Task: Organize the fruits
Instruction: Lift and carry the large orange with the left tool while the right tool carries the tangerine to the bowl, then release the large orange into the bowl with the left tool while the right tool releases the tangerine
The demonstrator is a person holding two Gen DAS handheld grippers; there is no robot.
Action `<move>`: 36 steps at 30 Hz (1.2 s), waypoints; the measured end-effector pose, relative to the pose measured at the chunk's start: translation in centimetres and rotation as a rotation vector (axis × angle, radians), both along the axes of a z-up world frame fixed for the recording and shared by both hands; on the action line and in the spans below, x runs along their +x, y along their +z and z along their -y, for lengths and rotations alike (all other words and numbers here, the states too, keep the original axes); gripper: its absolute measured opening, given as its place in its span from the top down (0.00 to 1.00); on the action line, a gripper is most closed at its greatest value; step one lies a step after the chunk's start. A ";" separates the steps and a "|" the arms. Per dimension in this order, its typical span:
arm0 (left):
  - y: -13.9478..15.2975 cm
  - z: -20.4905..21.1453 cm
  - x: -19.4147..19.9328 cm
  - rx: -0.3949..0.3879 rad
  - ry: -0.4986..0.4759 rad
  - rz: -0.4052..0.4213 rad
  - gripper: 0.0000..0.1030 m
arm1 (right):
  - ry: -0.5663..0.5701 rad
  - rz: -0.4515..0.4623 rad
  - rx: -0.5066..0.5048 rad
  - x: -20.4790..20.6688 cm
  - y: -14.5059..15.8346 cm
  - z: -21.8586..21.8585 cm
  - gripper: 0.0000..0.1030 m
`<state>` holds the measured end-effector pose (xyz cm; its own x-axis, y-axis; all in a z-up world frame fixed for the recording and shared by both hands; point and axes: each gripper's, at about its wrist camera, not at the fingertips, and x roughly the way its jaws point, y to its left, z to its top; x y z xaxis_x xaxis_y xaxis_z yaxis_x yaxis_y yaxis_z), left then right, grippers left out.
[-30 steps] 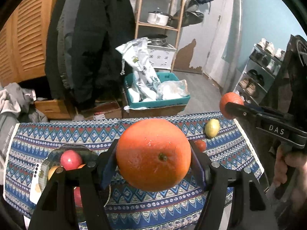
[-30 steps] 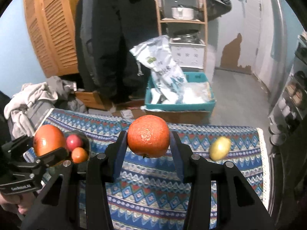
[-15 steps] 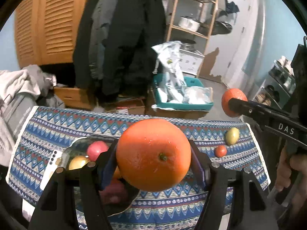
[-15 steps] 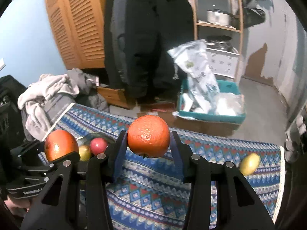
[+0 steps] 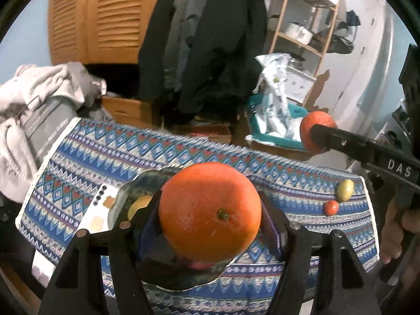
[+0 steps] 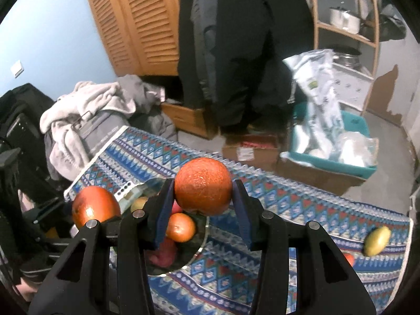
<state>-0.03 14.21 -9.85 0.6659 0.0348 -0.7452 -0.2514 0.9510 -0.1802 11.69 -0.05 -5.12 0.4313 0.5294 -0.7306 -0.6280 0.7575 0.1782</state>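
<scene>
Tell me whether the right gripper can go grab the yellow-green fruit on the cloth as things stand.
Probably not yet. The right gripper is shut on a small orange, so its jaws are full. The yellow-green fruit lies in the open on the patterned cloth, nothing around it.

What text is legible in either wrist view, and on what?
"DAS": white letters on the black body of the right gripper, seen in the left wrist view.
Grey box under the clothes pile: faint line of print, too blurred to read.
White bag in the teal bin: green logo, unreadable.
Cardboard box label: too small.
</scene>
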 end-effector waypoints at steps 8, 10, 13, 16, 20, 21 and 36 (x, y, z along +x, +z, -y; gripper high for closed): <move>-4.1 -3.0 -0.1 -0.043 0.059 -0.107 0.33 | 0.045 -0.065 -0.047 0.4 -3.2 -3.7 0.58; -5.1 -3.7 -0.3 -0.053 0.072 -0.129 0.33 | 0.061 -0.098 -0.038 0.5 -4.1 -4.6 0.58; -6.6 -4.6 -0.5 -0.053 0.101 -0.168 0.33 | 0.077 -0.126 -0.041 0.4 -5.2 -5.8 0.58; -8.0 -5.3 -0.5 -0.056 0.117 -0.200 0.33 | 0.096 -0.134 -0.062 0.1 -6.1 -6.9 0.58; -9.7 -6.0 -0.6 -0.073 0.140 -0.242 0.33 | 0.115 -0.164 -0.090 -0.2 -7.6 -8.1 0.58; -10.0 -6.1 -0.6 -0.081 0.141 -0.248 0.33 | 0.119 -0.174 -0.099 -0.2 -8.1 -8.4 0.58; -14.1 -6.7 -0.1 -0.128 0.161 -0.387 0.33 | 0.140 -0.239 -0.173 -0.6 -11.9 -9.8 0.58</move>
